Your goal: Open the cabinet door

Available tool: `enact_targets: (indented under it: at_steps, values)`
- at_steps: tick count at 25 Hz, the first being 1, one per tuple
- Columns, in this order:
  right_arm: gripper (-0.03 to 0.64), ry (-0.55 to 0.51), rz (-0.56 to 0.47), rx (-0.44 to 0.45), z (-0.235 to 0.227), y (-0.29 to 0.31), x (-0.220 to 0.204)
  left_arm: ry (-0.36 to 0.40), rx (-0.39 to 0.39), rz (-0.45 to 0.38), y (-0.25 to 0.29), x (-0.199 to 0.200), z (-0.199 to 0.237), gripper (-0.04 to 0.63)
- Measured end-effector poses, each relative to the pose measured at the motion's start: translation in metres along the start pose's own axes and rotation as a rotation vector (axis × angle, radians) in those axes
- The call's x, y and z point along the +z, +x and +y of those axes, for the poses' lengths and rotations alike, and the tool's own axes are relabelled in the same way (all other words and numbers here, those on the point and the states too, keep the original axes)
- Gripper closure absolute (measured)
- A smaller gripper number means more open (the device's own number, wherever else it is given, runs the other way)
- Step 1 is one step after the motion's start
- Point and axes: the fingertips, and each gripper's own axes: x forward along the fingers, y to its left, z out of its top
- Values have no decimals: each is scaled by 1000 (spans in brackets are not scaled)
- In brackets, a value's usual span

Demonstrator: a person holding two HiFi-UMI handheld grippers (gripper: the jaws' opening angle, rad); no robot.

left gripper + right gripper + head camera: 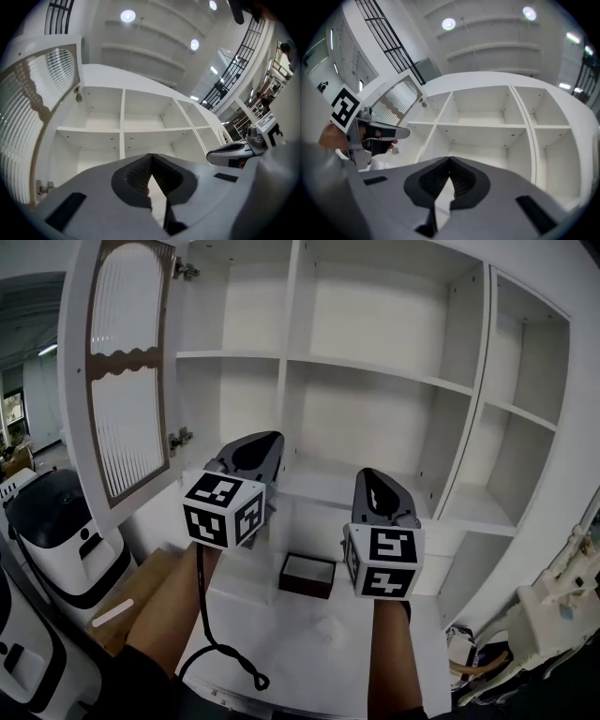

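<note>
The white cabinet (375,381) stands in front of me with bare shelves. Its left door (117,371), a white frame round ribbed glass, is swung wide open to the left on two metal hinges (180,439). In the left gripper view the same door (28,122) fills the left edge. My left gripper (265,448) is shut and holds nothing, in front of the lower middle shelf and clear of the door. My right gripper (372,482) hangs beside it, tips together, also holding nothing. From each gripper view the other gripper shows at the side.
A small dark open box (307,575) lies on the white counter (309,634) below the grippers. A white and black machine (61,521) stands at the left by a cardboard box (131,592). White equipment (553,615) sits at the lower right. A black cable (211,634) trails from the left gripper.
</note>
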Motion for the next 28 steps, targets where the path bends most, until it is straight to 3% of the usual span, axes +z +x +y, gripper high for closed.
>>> enact_targets:
  at_steps: [11,21,28]
  values:
    - [597,-30,32,-134,-64,-35,-7,-64,-123,-15,35,-10,-65,587]
    - [597,6,101,-108,-49,-31,-35,-78,-100,34,27,-42,-56,586]
    - [597,20,94,-93,-34,-26,-56,-110,-71,83,12,-75,-45,586]
